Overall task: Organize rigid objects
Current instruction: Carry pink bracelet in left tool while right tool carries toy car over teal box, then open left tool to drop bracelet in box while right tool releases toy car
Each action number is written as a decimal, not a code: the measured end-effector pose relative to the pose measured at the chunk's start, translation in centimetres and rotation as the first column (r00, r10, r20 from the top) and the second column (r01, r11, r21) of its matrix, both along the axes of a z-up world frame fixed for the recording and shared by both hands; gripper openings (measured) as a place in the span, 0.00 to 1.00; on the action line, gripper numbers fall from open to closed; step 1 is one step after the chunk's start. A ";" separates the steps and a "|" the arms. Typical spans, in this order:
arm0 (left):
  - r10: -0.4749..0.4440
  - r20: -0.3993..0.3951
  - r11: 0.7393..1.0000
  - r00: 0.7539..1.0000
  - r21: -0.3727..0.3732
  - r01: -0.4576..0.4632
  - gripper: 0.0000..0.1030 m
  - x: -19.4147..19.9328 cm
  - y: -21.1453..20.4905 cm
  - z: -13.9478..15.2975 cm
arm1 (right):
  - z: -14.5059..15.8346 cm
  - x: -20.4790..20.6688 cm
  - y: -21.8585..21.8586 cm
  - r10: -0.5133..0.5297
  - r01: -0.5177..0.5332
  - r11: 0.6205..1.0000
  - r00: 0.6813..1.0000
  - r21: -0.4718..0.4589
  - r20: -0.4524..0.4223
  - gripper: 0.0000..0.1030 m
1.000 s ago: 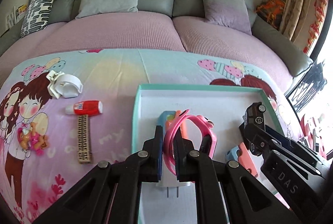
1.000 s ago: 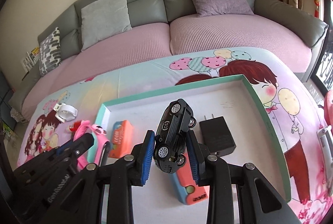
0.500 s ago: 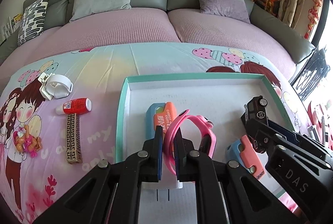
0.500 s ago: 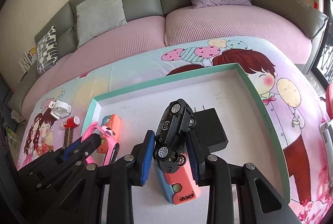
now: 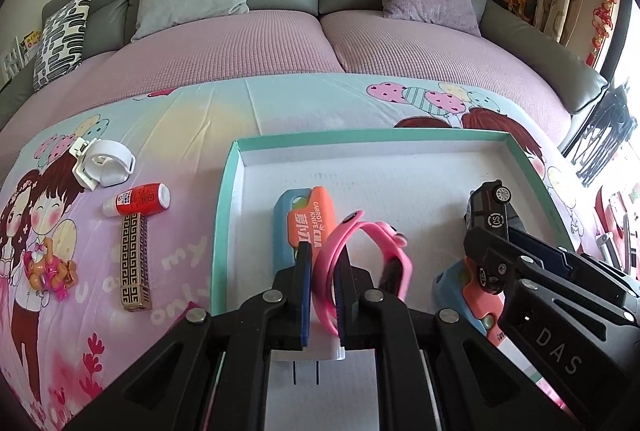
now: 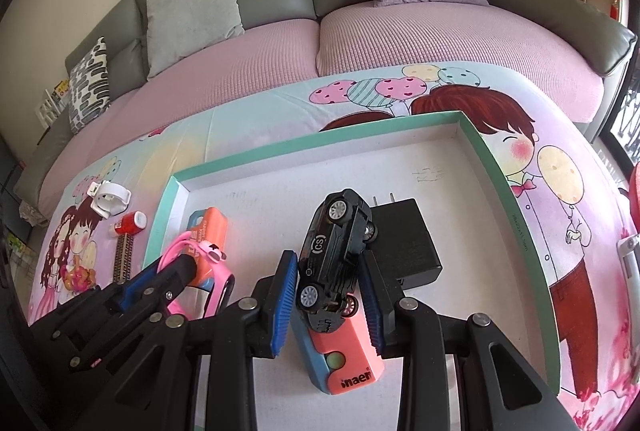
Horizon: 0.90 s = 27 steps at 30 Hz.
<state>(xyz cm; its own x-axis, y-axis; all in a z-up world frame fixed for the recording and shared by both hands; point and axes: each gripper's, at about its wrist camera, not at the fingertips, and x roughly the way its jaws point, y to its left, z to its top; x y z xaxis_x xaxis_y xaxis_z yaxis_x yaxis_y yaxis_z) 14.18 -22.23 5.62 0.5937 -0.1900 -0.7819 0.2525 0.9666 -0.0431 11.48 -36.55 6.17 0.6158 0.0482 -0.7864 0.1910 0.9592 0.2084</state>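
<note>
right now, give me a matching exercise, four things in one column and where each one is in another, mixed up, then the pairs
Things:
1. toy car
2. pink watch
3. black charger
4. glue bottle

Places:
A. lying on the tray floor
B. on the cloth, outside the tray
C. between the right gripper's jaws
D. between the left gripper's jaws

Pairs: 1-C, 2-D, 3-A, 4-B

Black left gripper (image 5: 323, 263), blue pads, silver screws ("DAS" on right gripper (image 6: 329, 279))
</note>
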 end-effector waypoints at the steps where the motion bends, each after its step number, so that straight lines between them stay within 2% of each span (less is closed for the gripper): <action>1: 0.001 0.001 1.000 1.000 -0.001 -0.001 0.12 0.0 0.0 0.0 | 0.1 -0.1 0.0 -0.003 0.003 1.000 1.000 -0.002 0.002 0.33; 3: 0.003 0.003 1.000 1.000 -0.012 -0.003 0.30 0.0 0.1 0.1 | 0.4 -0.1 0.1 -0.009 0.009 1.000 1.000 -0.024 0.002 0.33; 4: 0.003 0.004 1.000 1.000 -0.018 -0.003 0.48 0.0 0.2 0.2 | 0.6 -0.2 0.1 -0.009 0.009 0.999 1.000 -0.036 0.005 0.33; 5: 0.010 0.010 1.000 1.000 -0.021 -0.009 0.55 0.0 0.3 0.3 | 0.7 -0.2 0.2 -0.007 0.007 0.999 1.000 -0.040 0.008 0.33; 13: 0.037 0.049 0.999 0.998 -0.042 -0.035 0.56 -0.2 1.3 1.7 | 2.3 -0.9 -0.1 -0.020 0.023 0.999 0.998 -0.044 0.058 0.33; 17: 0.082 0.078 0.995 0.994 -0.063 -0.077 0.69 -0.1 2.6 2.6 | 2.7 -1.1 -0.3 -0.026 0.029 0.999 0.997 -0.044 0.075 0.33; 20: 0.120 0.089 0.991 0.989 -0.072 -0.114 0.74 0.1 3.8 2.8 | 2.4 -0.8 -0.2 -0.026 0.030 0.997 0.998 -0.064 0.057 0.34; 22: 0.144 0.086 0.988 0.986 -0.064 -0.139 0.74 0.3 4.3 2.6 | 2.1 -0.6 -0.2 -0.031 0.035 0.996 0.999 -0.085 0.042 0.39; 24: 0.180 0.079 0.983 0.981 -0.046 -0.176 0.81 0.6 4.8 2.2 | 2.0 -0.5 -0.2 -0.040 0.044 0.993 0.998 -0.106 0.037 0.59; 25: 0.196 0.077 0.980 0.978 -0.036 -0.193 0.86 0.6 5.0 2.1 | 1.9 -0.5 -0.2 -0.044 0.048 0.992 0.998 -0.114 0.038 0.60; 27: 0.222 0.079 0.975 0.972 -0.020 -0.221 0.87 0.8 5.5 1.9 | 1.9 -0.5 -0.3 -0.051 0.055 0.990 0.998 -0.132 0.034 0.60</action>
<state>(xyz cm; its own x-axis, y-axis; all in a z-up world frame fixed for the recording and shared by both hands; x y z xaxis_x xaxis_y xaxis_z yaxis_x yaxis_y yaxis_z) 14.96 -16.73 7.53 0.6825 -0.0550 -0.7288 0.0350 0.9985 -0.0427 11.00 -36.80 8.05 0.6387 -0.0891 -0.7643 0.2378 0.9675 0.0859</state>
